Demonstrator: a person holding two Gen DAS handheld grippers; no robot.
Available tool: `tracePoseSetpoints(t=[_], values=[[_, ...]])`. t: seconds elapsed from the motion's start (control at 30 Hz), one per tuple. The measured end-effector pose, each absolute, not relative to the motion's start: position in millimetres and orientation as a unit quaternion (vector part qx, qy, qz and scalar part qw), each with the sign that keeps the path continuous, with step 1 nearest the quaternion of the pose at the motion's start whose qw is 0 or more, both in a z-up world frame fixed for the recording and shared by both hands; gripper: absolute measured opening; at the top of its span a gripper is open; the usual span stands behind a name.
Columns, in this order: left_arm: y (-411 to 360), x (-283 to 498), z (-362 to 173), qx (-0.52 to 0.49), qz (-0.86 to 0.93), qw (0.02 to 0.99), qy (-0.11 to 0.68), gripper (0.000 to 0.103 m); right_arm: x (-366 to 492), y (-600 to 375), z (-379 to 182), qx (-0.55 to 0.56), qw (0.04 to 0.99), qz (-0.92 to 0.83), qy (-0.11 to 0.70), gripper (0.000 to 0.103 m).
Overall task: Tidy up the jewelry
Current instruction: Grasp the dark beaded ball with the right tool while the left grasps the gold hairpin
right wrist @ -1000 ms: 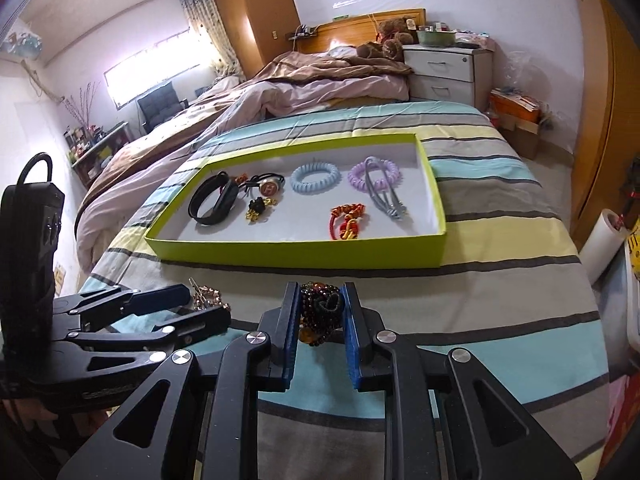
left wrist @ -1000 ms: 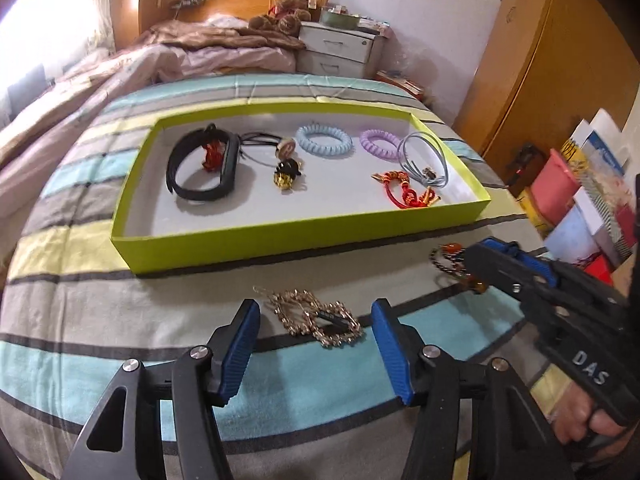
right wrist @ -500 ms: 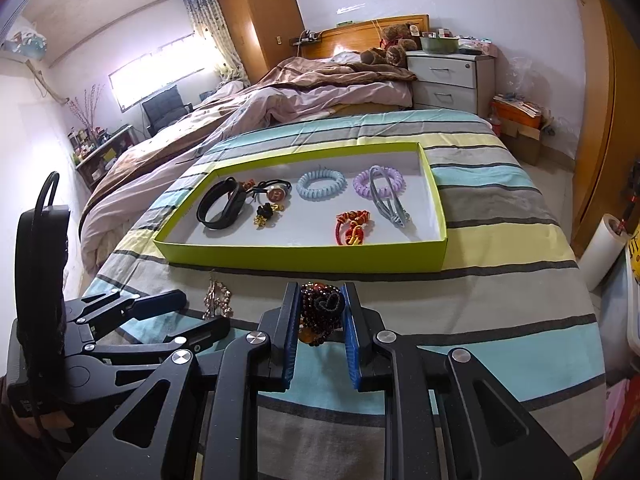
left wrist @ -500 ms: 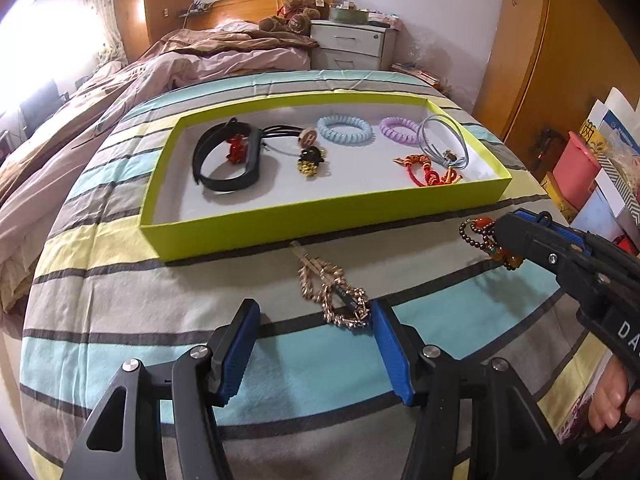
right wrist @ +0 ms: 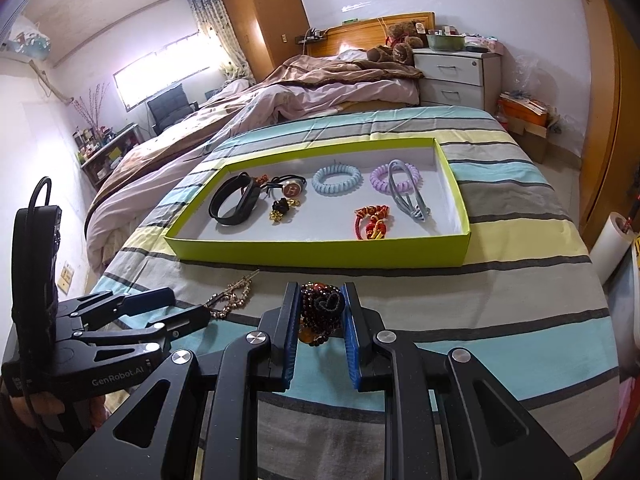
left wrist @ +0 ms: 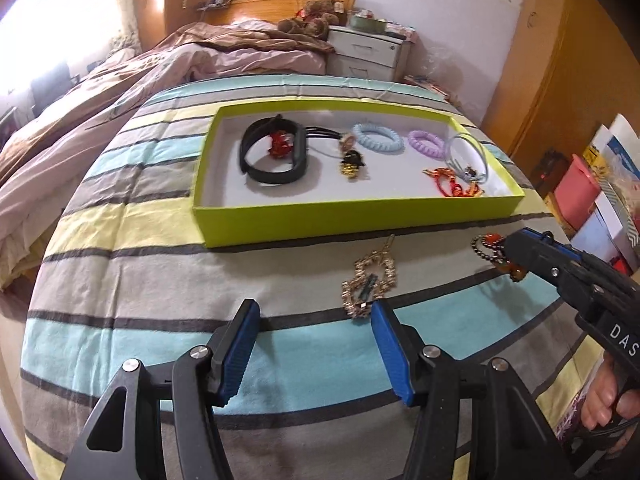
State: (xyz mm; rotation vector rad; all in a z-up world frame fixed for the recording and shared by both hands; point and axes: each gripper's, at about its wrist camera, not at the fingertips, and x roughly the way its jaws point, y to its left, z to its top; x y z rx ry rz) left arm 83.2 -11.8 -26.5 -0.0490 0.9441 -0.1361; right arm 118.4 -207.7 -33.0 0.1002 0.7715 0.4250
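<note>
Gripping a dark beaded bracelet point(right wrist: 321, 312) between its blue pads, the right gripper point(right wrist: 320, 320) holds it above the striped bedspread point(right wrist: 500, 320), short of the lime-green tray point(right wrist: 320, 250). Left gripper point(left wrist: 314, 344): fingers spread wide, nothing between them; a gold chain necklace point(left wrist: 370, 284) lies on the bedspread just ahead of the right-hand fingertip. Tray contents: black band point(right wrist: 234, 204), light-blue coil hair tie point(right wrist: 337, 180), purple coil hair tie point(right wrist: 394, 178), red-and-gold knotted bracelet point(right wrist: 372, 222), and a black-and-gold charm point(right wrist: 282, 208), all lying inside its walls.
</note>
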Motion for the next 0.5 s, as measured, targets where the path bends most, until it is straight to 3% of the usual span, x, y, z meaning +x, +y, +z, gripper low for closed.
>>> tracePoseSetpoints(t=[0.5], values=[[-43.8, 97.3, -31.3, 0.042, -0.099, 0.886, 0.45, 0.055, 119.9, -212.3, -32.5, 0.052, 0.904, 0.202, 0.373, 0.021]])
